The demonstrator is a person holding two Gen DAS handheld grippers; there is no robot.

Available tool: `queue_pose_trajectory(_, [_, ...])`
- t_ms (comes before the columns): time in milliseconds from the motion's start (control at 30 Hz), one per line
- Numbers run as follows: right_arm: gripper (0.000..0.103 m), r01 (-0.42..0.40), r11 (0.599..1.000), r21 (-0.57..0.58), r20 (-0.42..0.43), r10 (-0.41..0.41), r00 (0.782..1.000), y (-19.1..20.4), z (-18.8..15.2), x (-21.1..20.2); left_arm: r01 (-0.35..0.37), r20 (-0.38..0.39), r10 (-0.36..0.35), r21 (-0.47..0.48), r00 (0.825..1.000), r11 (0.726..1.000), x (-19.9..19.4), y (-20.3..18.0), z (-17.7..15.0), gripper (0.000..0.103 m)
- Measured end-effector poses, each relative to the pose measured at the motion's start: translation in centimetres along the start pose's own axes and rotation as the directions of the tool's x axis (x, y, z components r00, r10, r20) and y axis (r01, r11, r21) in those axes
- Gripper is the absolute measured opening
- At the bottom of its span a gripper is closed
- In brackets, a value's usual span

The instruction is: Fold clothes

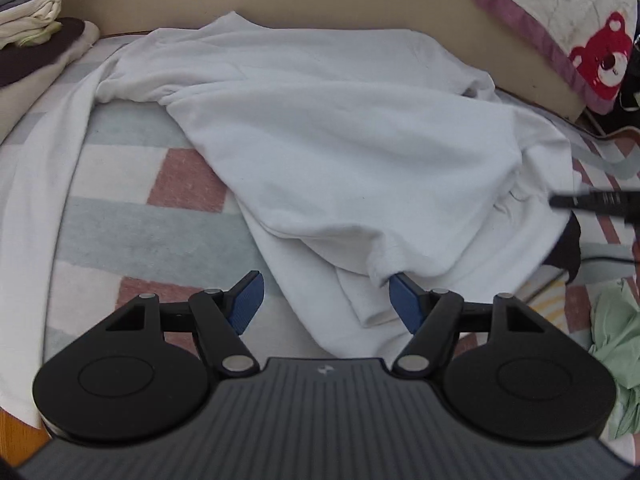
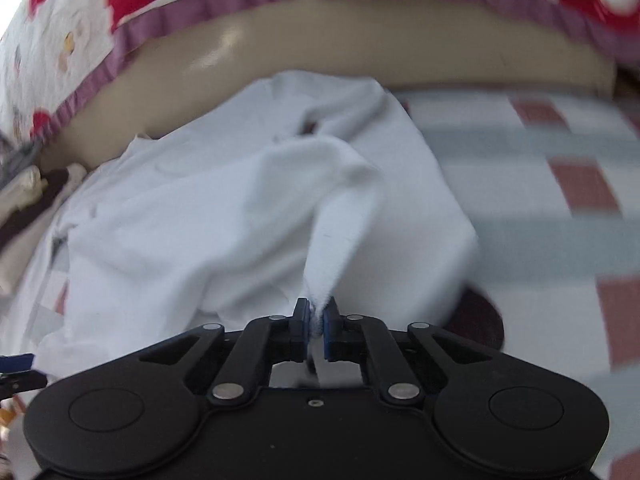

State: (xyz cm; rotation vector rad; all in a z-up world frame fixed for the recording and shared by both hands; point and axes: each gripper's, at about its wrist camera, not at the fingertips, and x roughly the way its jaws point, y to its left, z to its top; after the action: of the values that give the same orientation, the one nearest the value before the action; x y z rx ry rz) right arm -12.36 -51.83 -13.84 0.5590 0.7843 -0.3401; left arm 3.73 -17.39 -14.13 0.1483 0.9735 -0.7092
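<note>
Right tongs (image 2: pixel 316 320) are clamped narrow on a pinch of the white sweatshirt (image 1: pixel 340 152), cloth bunched between the blue pads and pulled up into a taut ridge. The view is blurred, so which part of the garment that pinch is, I can't say. Left tongs (image 1: pixel 326 300) stand wide apart, gripping nothing, right at the garment's near folded edge, one pad just touching a hanging corner. The sweatshirt sprawls across the checked bedspread (image 1: pixel 132 224), its far side reaching the tan headboard (image 1: pixel 320 4), a long sleeve (image 1: pixel 44 184) trailing down the left. A stack of folded clothes (image 1: pixel 36 36) waits top left. This looks like the first fold. Next, the left tongs need to close on that near edge so both can carry the cloth across together.
</note>
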Motion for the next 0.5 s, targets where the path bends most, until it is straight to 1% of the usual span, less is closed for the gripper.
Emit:
queue_pose_trajectory(33, [0.007,0.013,1.0,0.016,-0.003,-0.012,1.0,-0.6,-0.3,-0.1,0.0,0.001,0.0,-0.004,1.0,1.0,0.0,0.1,0.1,0.068])
queue_pose_trajectory(133, [0.006,0.045,0.999,0.003,0.011,-0.046,0.999,-1.1,-1.4,-0.6,0.033,-0.014,-0.033,0.026,0.999,0.999,0.1,-0.3,-0.1,0.069])
queue_pose_trajectory(200, [0.006,0.046,0.999,0.0,0.004,-0.046,0.999,-1.3,-1.7,-0.3,0.063,-0.029,-0.061,0.063,0.998,0.996,0.3,-0.8,-0.3,0.069])
queue_pose_trajectory(267, [0.006,0.046,0.999,-0.008,0.004,-0.046,0.999,-1.4,-1.7,0.0,0.102,-0.066,-0.096,0.098,0.993,0.99,0.9,-2.0,-0.8,0.069])
queue_pose_trajectory(333, [0.006,0.039,0.999,0.002,0.008,-0.039,0.999,-1.4,-1.6,0.3,0.117,-0.088,-0.106,0.133,0.99,0.984,1.5,-3.2,-1.1,0.069])
queue_pose_trajectory(433, [0.007,0.023,1.0,0.01,0.015,-0.023,1.0,-1.6,-1.7,0.5,0.095,-0.089,-0.082,0.15,0.993,0.984,3.0,-4.5,-0.8,0.069])
queue_pose_trajectory(500, [0.006,0.018,1.0,0.017,0.021,-0.018,1.0,-1.7,-1.9,0.6,0.035,-0.1,-0.023,0.127,0.995,0.991,4.5,-4.5,-0.3,0.068])
